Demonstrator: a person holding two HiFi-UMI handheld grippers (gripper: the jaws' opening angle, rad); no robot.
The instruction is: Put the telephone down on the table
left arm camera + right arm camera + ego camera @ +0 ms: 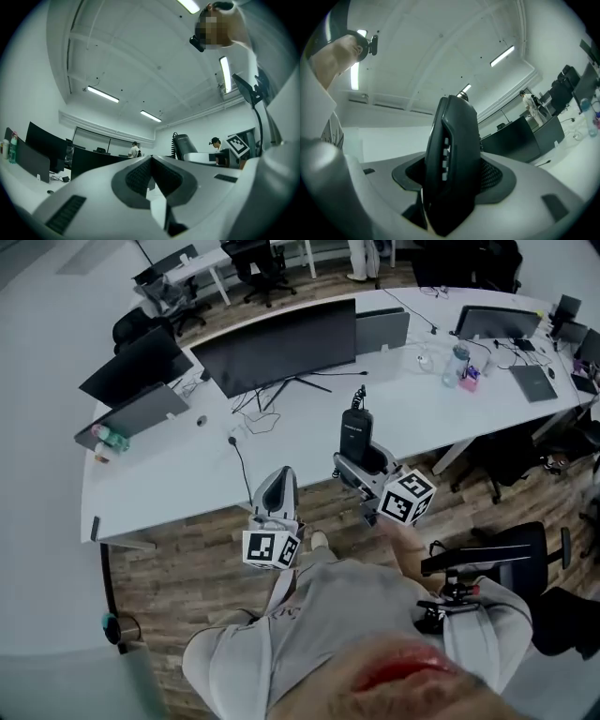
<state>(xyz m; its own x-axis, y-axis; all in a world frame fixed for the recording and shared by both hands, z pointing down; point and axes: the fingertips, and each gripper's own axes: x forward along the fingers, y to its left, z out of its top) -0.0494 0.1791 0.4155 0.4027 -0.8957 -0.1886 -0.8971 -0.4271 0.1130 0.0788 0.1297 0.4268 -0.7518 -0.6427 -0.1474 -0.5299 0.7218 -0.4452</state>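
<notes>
Telephone [355,430] in R gripper [363,463], print illegible

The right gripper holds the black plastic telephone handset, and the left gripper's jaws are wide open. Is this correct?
Not quite. The left gripper has its jaws closed together, empty, as the left gripper view shows. The right gripper does hold the black plastic telephone handset.

Body check: person, two handheld grippers.
Light grey shirt [328,615]. Left gripper [279,474] and right gripper [359,465]: pale grey shells, dark ribbed pads [136,176] set in black recesses, each carrying a white cube [271,548] with black square markers.
</notes>
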